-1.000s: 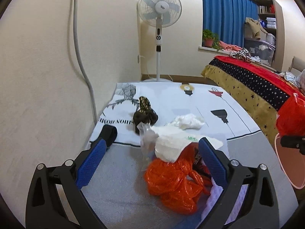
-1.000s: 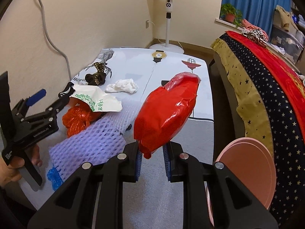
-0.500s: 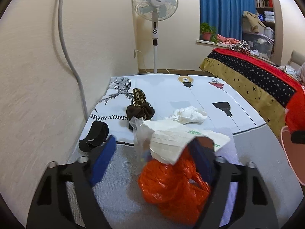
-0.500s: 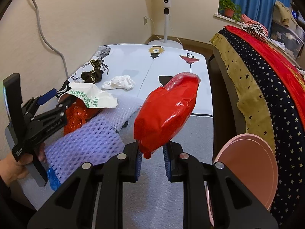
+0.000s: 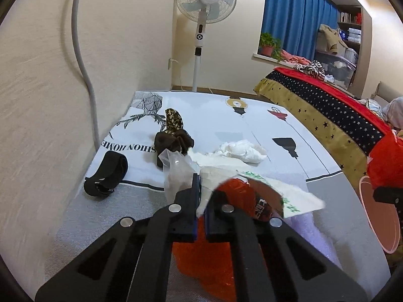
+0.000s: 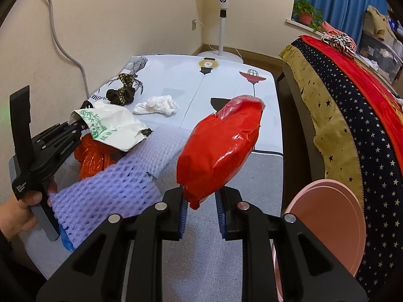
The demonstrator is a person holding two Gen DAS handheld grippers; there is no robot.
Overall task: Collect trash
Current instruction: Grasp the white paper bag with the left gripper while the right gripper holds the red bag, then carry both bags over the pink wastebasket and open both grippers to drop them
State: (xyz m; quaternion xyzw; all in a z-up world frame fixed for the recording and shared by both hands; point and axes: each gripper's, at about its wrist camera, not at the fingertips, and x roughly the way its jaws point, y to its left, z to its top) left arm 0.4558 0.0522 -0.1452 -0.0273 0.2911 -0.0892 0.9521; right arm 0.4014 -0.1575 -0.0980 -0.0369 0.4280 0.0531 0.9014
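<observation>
Left hand-held gripper (image 5: 200, 193) clamped on white bamboo-print bag (image 5: 252, 188), right hand-held gripper (image 6: 200, 207) pinching red bag (image 6: 219, 148), "GenRobot.AI" lettering

glossy red plastic bag (image 6: 221, 148); soft lilac foam net (image 6: 113, 188).

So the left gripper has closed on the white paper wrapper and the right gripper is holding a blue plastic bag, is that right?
Not quite. The right gripper is holding a red plastic bag, not a blue one; the right wrist view shows it clamped between the jaws. The rest holds: the left gripper has closed on the white paper wrapper, seen in the left wrist view.
</observation>
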